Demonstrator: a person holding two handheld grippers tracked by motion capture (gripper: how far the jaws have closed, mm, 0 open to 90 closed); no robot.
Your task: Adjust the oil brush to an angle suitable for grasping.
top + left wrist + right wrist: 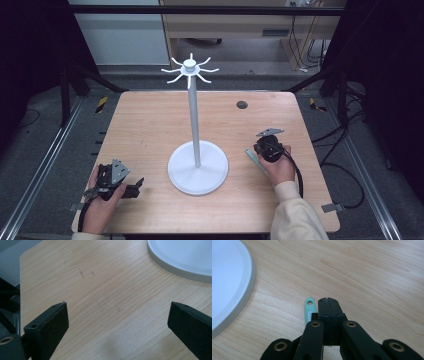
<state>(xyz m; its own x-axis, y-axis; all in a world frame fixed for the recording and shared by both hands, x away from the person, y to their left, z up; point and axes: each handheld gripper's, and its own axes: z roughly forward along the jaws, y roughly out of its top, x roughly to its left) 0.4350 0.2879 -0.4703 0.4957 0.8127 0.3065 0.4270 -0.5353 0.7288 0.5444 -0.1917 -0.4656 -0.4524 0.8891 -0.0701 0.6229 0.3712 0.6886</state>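
A white hook stand stands upright mid-table — a mint-green handle lies flat just beside its base.

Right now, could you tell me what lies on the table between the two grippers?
In the high view, the white stand's round base sits between the left gripper and the right gripper; a mint-green handle lies beside the right one.

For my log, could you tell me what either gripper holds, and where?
Nothing: the left gripper is open over bare table; the right gripper is shut beside the green handle.
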